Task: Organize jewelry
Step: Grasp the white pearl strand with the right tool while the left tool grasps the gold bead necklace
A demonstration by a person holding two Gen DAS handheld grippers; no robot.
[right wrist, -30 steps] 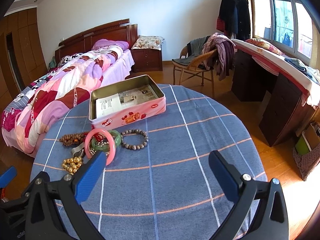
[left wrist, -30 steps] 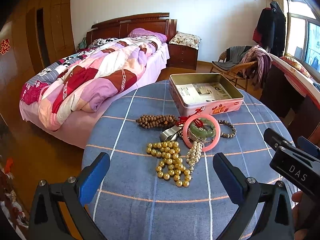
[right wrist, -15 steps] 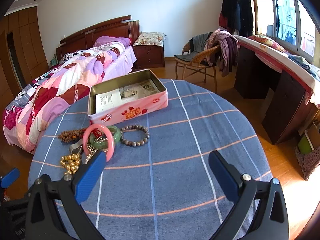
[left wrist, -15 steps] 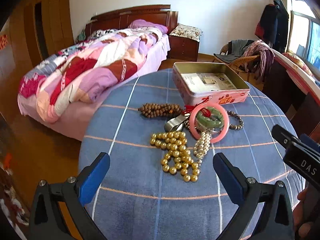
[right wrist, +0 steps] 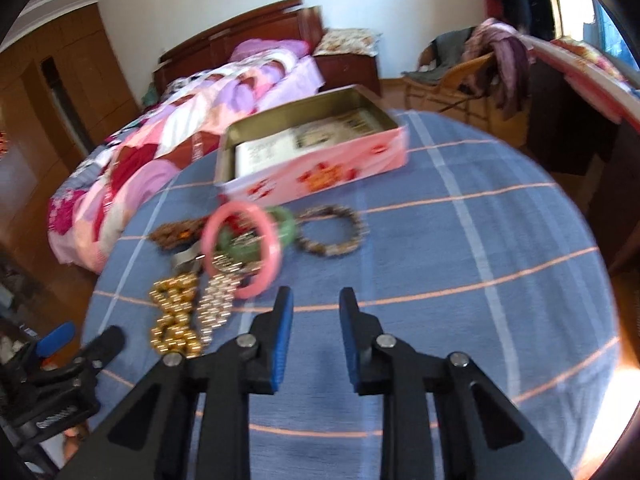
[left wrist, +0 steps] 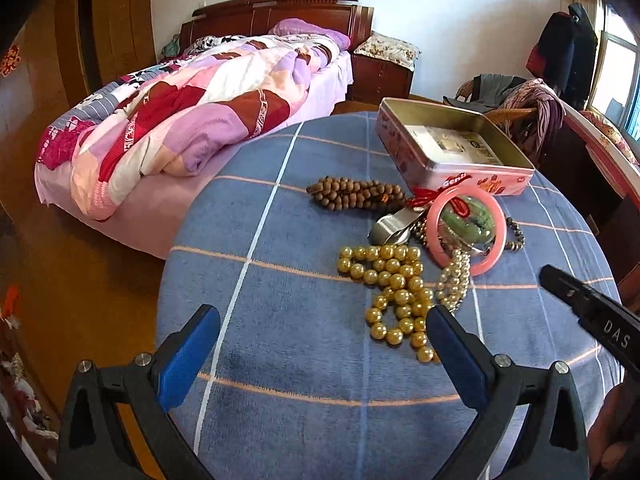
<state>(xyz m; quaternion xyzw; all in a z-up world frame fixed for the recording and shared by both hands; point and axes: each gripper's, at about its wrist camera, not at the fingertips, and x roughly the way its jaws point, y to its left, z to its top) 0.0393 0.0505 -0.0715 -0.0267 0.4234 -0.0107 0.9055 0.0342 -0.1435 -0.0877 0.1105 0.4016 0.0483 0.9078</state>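
Left gripper (left wrist: 322, 330): blue-padded fingers (left wrist: 188, 356) stand wide apart above the round blue-checked cloth surface (left wrist: 300, 368), nothing between them.
Right gripper (right wrist: 316, 304): its jaws have just been closing; the blue fingers (right wrist: 282, 332) now stand a narrow gap apart, only bare cloth showing between them.
Change from the earlier frame: both views sit closer to the surface than a second ago, and the jewelry pile looms larger; the right view has swung toward the pile and is blurred.
Gold bead strand (left wrist: 394, 300): lies just ahead of the left gripper's right finger, its near end beside that fingertip.
Pearl strand (left wrist: 454, 280): beside the gold beads, running up to the pink ring bangle (left wrist: 466, 232).
Green bangle (left wrist: 468, 220): inside the pink ring.
Brown wooden bead strand (left wrist: 356, 194): farther ahead of the left fingers.
Pink open rectangular tin (left wrist: 452, 148): beyond the pile, papers inside.
Left view only: the right gripper's black tip at the right edge.
Right view only: the whole grey-brown bead bracelet (right wrist: 332, 232), ahead of the right fingers, and the left gripper at the lower left.
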